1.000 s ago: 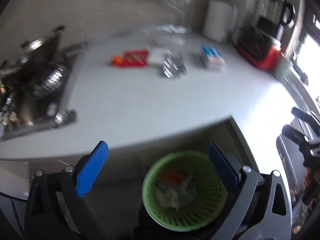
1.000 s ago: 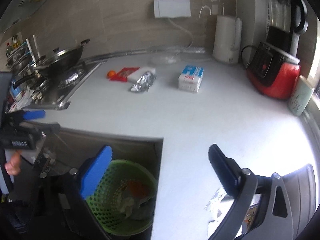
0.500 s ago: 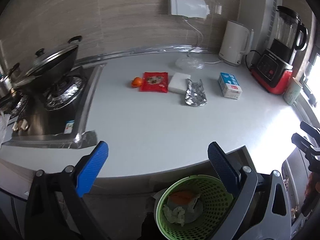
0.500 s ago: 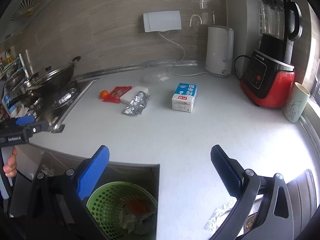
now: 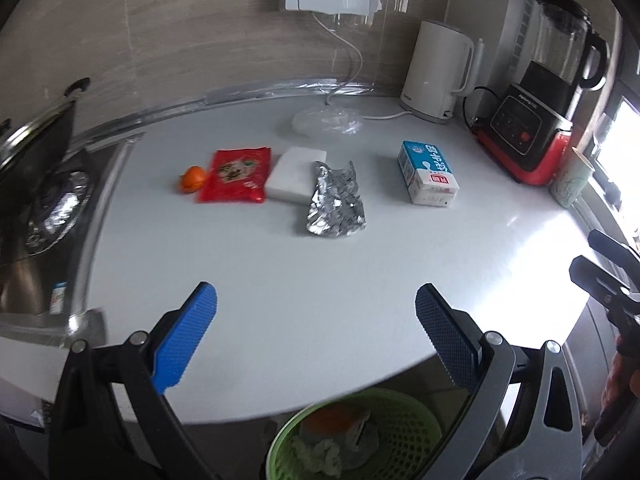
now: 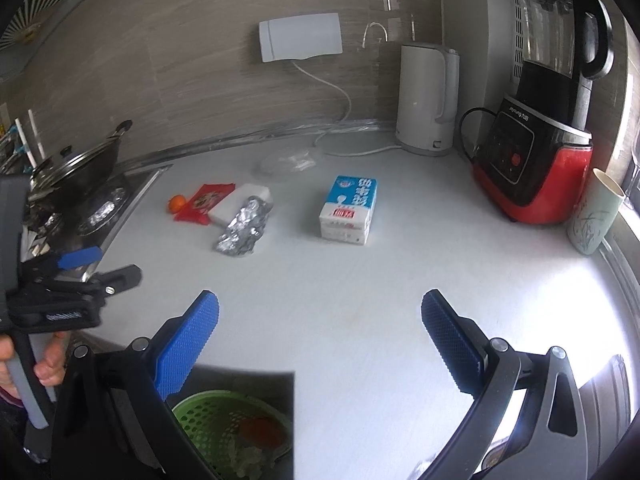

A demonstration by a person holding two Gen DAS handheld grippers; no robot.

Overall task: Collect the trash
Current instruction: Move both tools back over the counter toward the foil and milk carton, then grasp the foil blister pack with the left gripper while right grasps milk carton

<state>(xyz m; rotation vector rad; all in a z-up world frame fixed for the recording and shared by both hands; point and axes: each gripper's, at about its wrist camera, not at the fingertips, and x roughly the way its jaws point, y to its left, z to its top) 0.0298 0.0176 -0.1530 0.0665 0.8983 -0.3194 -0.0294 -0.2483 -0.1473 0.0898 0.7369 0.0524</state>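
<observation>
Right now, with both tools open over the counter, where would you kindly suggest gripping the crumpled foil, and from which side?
I would come from above and close across the narrow width of the crumpled foil, near its middle. It lies flat and elongated, its far end overlapping the white block, so the near half is clear on both long sides.

Green basket (image 5: 404, 436) cut off by bottom edge, half hidden behind gripper frame; contents (image 5: 340, 436) too jumbled to tell. Pot (image 5: 32, 136) cropped at left edge.

Crinkled shiny foil (image 5: 336, 200), glossy red wrapper (image 5: 236, 175), matt white countertop (image 5: 304, 280), perforated green plastic basket (image 5: 356, 436).
</observation>
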